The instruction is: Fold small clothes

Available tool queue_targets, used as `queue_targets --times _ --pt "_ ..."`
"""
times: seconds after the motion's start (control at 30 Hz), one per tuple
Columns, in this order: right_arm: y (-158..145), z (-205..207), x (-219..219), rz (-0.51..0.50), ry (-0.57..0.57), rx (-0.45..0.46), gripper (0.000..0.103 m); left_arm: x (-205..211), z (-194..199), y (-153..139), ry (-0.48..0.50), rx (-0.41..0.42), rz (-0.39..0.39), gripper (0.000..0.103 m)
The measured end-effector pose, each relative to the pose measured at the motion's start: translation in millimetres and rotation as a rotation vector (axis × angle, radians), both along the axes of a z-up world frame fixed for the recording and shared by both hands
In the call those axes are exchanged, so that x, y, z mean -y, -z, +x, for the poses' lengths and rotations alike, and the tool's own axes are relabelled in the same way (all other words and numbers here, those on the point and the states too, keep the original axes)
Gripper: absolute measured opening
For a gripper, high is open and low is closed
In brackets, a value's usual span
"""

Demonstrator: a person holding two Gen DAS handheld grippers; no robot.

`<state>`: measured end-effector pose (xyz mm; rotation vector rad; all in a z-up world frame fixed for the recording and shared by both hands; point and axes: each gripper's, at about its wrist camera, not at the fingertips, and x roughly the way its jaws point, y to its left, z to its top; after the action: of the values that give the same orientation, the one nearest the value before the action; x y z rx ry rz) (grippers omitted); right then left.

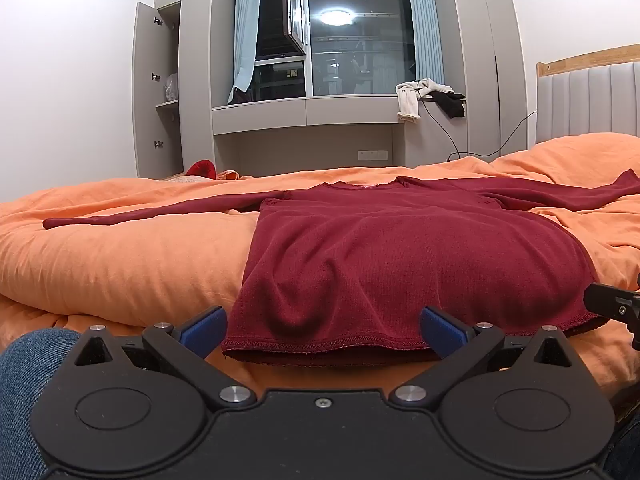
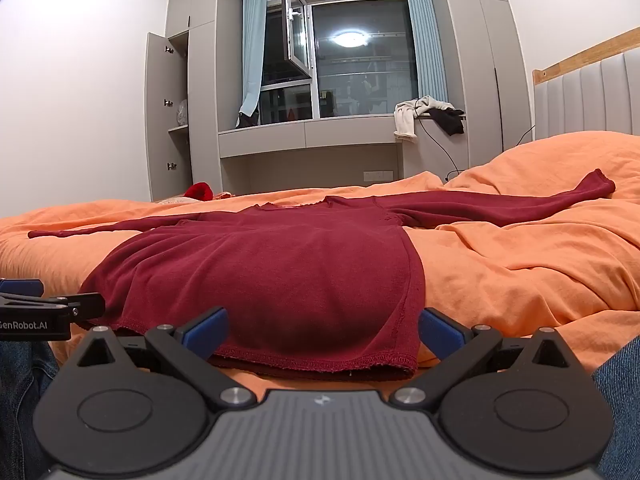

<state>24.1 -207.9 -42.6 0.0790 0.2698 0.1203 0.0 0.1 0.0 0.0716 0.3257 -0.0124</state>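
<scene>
A dark red long-sleeved top point(image 1: 400, 252) lies spread flat on the orange bedcover point(image 1: 120, 256), hem toward me, both sleeves stretched out sideways. My left gripper point(image 1: 323, 330) is open and empty, its blue pads point(image 1: 204, 328) either side of the hem's left part, just short of it. My right gripper point(image 2: 322, 330) is open and empty at the hem's right corner point(image 2: 396, 360). The top also shows in the right wrist view point(image 2: 280, 268). The left gripper shows at that view's left edge point(image 2: 44, 308), and the right one at the left view's right edge point(image 1: 612, 304).
A padded headboard point(image 1: 592, 100) stands at the right. A window ledge point(image 1: 304, 110) beyond the bed holds white and black clothes point(image 1: 428, 96). A wardrobe door point(image 1: 154, 92) stands open at the left. A small red item point(image 1: 202, 169) lies at the bed's far edge.
</scene>
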Motion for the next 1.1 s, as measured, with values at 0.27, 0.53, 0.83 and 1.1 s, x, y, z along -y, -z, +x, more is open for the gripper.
queue_targets --times 0.27,0.53,0.83,1.1 --pt "-0.1 -0.2 -0.3 0.000 0.000 0.000 0.103 0.0 0.4 0.0 0.000 -0.001 0.001 0.102" --pt "-0.2 -0.3 -0.5 0.000 0.000 0.000 0.103 0.0 0.0 0.0 0.000 0.000 0.002 0.102" --pt "-0.4 -0.2 -0.9 -0.003 -0.003 -0.002 0.103 0.0 0.1 0.0 0.002 -0.001 0.002 0.102" --pt "0.6 -0.1 -1.2 -0.002 -0.005 -0.004 0.103 3.8 4.1 0.0 0.006 -0.008 0.012 0.102"
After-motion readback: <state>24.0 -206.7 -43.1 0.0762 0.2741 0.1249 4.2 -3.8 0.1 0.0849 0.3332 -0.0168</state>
